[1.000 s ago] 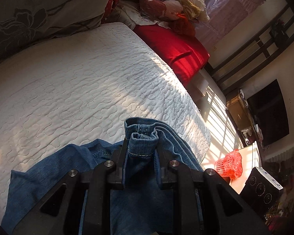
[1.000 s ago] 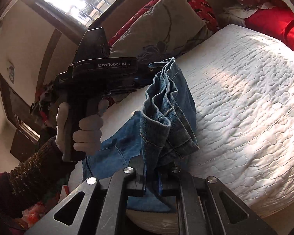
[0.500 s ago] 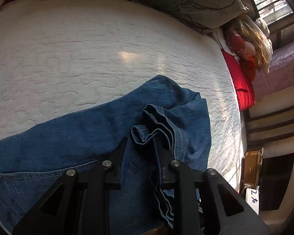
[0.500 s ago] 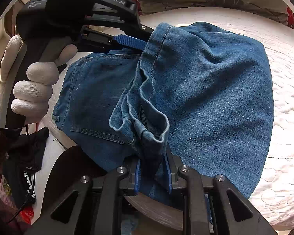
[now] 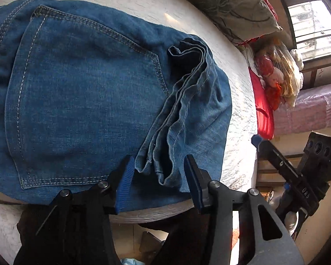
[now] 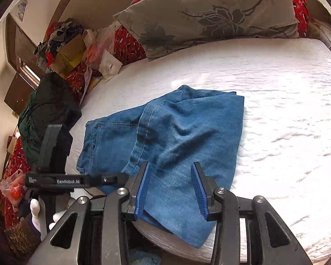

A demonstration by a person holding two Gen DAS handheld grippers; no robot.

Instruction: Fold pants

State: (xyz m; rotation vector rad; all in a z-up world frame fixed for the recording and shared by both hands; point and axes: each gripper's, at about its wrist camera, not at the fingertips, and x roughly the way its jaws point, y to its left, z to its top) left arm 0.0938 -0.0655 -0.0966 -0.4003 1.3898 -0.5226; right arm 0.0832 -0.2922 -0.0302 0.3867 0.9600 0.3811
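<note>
A: Where are the jeans (image 6: 183,137) at this moment?

B: Flat on the white quilted mattress (image 6: 286,110), near its front edge. They are folded over: the leg section lies on top of the seat, with the back pocket (image 5: 81,97) exposed to the left and the stacked leg hems (image 5: 181,110) running along its right border.

A: And one second ago?

B: Both tools held the hems aloft, the denim hanging between them. Half a second ago the cloth was draped low over the seat, but each tool was still clamped on it.

A: The left gripper (image 5: 158,174) now?

B: Its blue pads stand apart, one on either side of the hem bundle, with nothing pinched. It has let go.

A: The right gripper (image 6: 171,187)?

B: Likewise released: the jaws are spread, low above the folded leg panel at the mattress edge, gripping no cloth. From the left wrist view it sits off to the right, clear of the denim.

A: Anything else nearby?

B: A floral grey pillow (image 6: 209,15) at the far side of the mattress, and a dark garment (image 6: 48,110) heaped at the left.
</note>
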